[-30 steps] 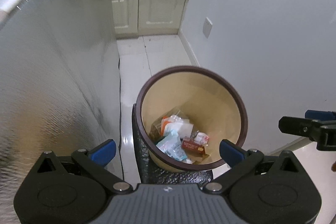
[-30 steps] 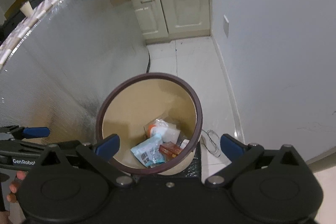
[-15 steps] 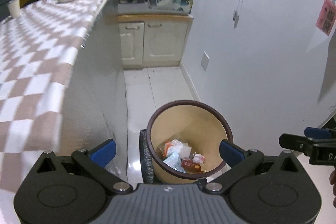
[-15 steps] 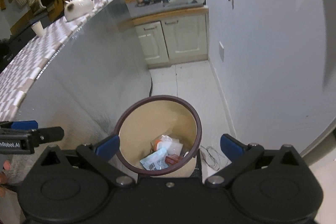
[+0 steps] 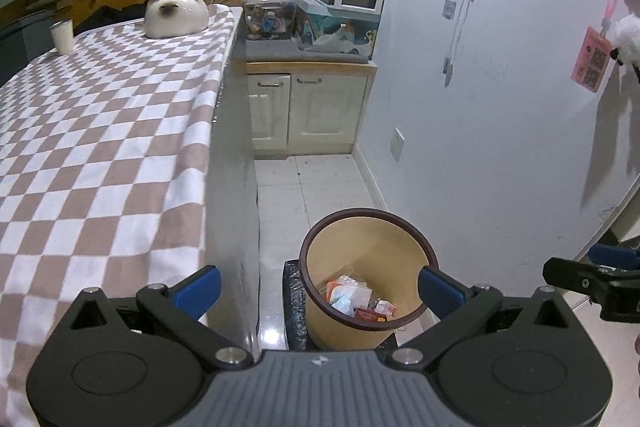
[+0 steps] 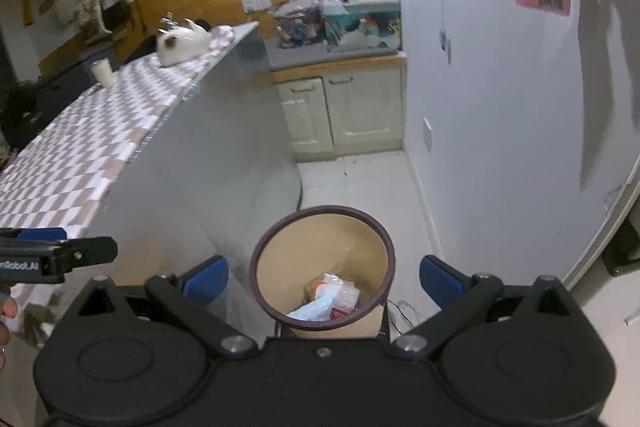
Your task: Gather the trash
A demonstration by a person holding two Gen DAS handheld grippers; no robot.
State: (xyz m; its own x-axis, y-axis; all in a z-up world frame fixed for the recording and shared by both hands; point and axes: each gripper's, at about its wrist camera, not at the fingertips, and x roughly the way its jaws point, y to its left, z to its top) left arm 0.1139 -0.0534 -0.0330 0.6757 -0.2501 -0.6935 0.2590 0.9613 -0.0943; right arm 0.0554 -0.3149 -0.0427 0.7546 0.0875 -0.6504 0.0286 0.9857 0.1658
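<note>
currently, item one: the trash bin (image 5: 366, 277), a tan round bin with a dark brown rim, standing on the pale tiled floor (image 5: 316, 183) between the counter's side panel and the white wall (image 5: 480, 131). contents: several wrappers and packets (image 5: 352, 301) lying at the bottom, among them something orange and white, a light blue pack and a red one; no finer reading is possible. a black bag or mat (image 5: 294, 303) sits at the bin's base.

item two: your left gripper (image 5: 318, 287), held above the bin, jaws spread wide, nothing between the blue pads (image 5: 198, 289). item three: your right gripper (image 6: 322, 279), likewise above the bin, jaws released and empty.

item four: the counter with its checkered cloth (image 5: 100, 155), just beside the bin. it carries a white cat-shaped ceramic piece (image 5: 176, 13) and a white cup (image 5: 62, 35) at the far end; no loose trash shows on the visible stretch of cloth.

step in hand, by judgement: a drop into the bin looks complete, both tools empty. the next move calls for you to turn toward the counter or floor, find any remaining piece, and approach it with one gripper open. if none remains, the task is likely near its end.
</note>
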